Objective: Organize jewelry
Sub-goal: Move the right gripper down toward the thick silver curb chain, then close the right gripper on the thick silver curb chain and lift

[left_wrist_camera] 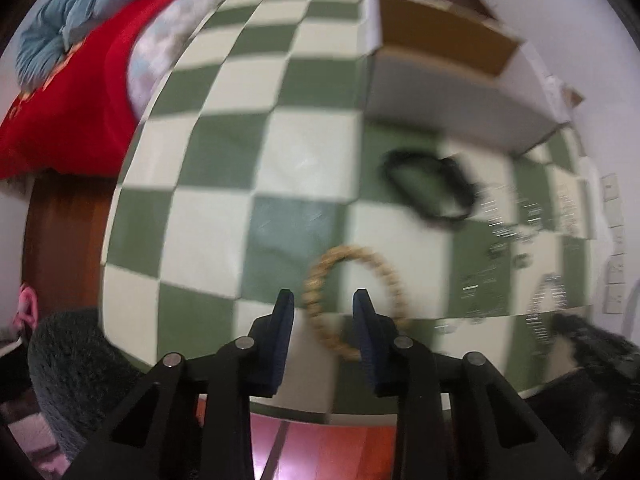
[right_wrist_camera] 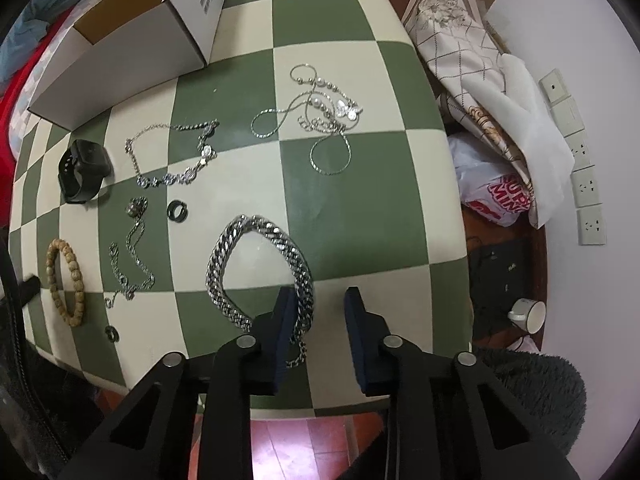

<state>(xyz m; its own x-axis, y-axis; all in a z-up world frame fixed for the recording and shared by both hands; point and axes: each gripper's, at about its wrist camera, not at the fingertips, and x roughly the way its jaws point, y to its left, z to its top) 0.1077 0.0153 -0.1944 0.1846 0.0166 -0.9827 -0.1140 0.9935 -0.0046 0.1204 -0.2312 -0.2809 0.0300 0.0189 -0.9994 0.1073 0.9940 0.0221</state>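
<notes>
A wooden bead bracelet lies on the green-and-cream checkered table; my open left gripper hovers just in front of it, its fingers astride the near part. It also shows in the right wrist view at the far left. A black smartwatch lies beyond. My open right gripper is over the near side of a thick silver chain. Thin silver necklaces and dark rings lie scattered.
An open white cardboard box stands at the table's far side. Red cloth and blue fabric lie left of the table. A patterned cloth, plastic bag and white mug are at the right. The table's near edge is just below both grippers.
</notes>
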